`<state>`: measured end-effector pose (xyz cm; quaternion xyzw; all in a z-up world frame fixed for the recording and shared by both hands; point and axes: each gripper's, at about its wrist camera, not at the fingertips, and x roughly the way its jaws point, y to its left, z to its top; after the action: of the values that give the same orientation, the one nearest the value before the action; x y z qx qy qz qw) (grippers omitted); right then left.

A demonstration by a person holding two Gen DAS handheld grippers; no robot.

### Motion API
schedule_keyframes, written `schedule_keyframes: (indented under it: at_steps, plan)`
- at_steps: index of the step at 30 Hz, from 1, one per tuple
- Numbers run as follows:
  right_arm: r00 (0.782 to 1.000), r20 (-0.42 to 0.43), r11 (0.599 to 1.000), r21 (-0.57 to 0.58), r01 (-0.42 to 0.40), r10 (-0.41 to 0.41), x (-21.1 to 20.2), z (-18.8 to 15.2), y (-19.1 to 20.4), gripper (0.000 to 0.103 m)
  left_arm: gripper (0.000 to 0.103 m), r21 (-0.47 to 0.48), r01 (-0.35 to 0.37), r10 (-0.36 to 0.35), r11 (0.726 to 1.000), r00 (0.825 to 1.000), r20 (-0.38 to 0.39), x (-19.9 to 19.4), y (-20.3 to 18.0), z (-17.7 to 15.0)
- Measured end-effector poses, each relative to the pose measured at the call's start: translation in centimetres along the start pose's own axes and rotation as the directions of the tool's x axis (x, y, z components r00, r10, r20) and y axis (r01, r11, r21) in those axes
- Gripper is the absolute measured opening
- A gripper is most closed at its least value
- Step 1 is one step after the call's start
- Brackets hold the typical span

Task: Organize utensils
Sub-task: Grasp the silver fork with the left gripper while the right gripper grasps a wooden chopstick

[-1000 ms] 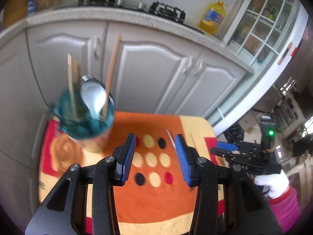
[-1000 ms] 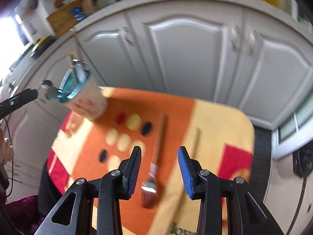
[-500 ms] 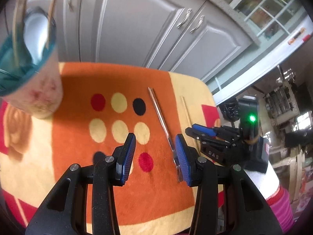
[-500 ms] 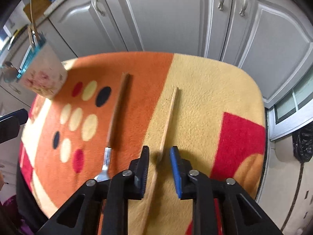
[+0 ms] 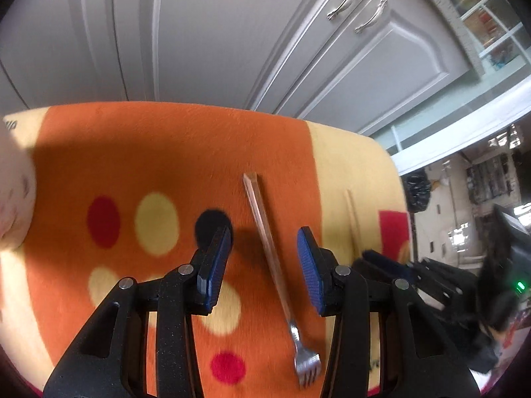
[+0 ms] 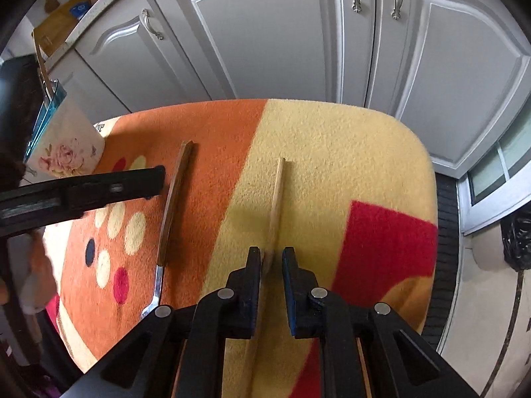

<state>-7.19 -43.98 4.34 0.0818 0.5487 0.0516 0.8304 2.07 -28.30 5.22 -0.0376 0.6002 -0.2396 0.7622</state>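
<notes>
Two utensils are lying on the orange, yellow and red fleece cloth (image 6: 332, 152) covering the worktop: a wooden-handled metal fork (image 5: 275, 272) and a thin pale wooden stick (image 6: 275, 205), well apart. The left gripper (image 5: 264, 267) is hanging over the fork handle, jaws released on either side, not touching it. The right gripper (image 6: 272, 285) has just been closing its jaws, now grasping the stick's near end. A floral cup with teal rim (image 6: 63, 146) is standing at the cloth's far left corner, by grey cabinet doors (image 6: 282, 39).
</notes>
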Motion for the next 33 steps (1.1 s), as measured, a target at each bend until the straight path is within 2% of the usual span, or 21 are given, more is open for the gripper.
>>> schedule_keyframes:
  at_steps: [3, 8, 10, 11, 16, 24, 28, 33]
  plan:
    - [1.000, 0.000, 1.000, -0.019, 0.001, -0.001, 0.3, 0.6, -0.1, 0.012, 0.041, -0.008, -0.024, 0.024, 1.000, 1.000, 0.003, 0.9, 0.0, 0.8]
    - [1.000, 0.020, 0.999, -0.047, -0.005, 0.006, 0.6, 0.8, 0.3, 0.012, 0.040, 0.081, -0.084, 0.081, 0.993, 0.996, 0.036, 1.5, -1.4, 1.1]
    - [0.999, 0.034, 0.998, -0.055, -0.015, 0.017, 0.7, 0.7, 0.4, 0.012, 0.029, 0.140, -0.113, 0.106, 0.984, 0.993, 0.051, 1.8, -2.1, 1.0]
    - [0.999, 0.037, 0.998, -0.053, -0.019, 0.021, 0.7, 0.8, 0.4, 0.010, 0.014, 0.158, -0.125, 0.118, 0.979, 0.992, 0.055, 1.8, -2.1, 0.9]
    - [0.998, 0.052, 0.999, -0.031, -0.045, 0.046, -0.2, 0.9, 0.4, 0.007, 0.012, 0.079, -0.022, 0.022, 0.997, 1.000, 0.009, 0.5, -0.1, 0.7]
    - [0.978, 0.147, 0.989, -0.028, -0.148, 0.151, -5.5, 0.2, 1.9, 0.006, 0.012, 0.079, 0.073, -0.082, 0.994, 0.990, 0.112, -8.0, 1.2, -1.7]
    - [0.967, 0.185, 0.984, -0.077, -0.161, 0.173, -8.5, -0.4, 3.9, 0.006, 0.011, 0.118, 0.109, -0.127, 0.987, 0.979, 0.157, -12.3, 1.1, -3.7]
    - [0.964, 0.204, 0.982, -0.123, -0.145, 0.168, -10.5, -1.4, 5.9, 0.006, 0.010, 0.146, 0.130, -0.156, 0.981, 0.970, 0.189, -15.4, 1.0, -6.3]
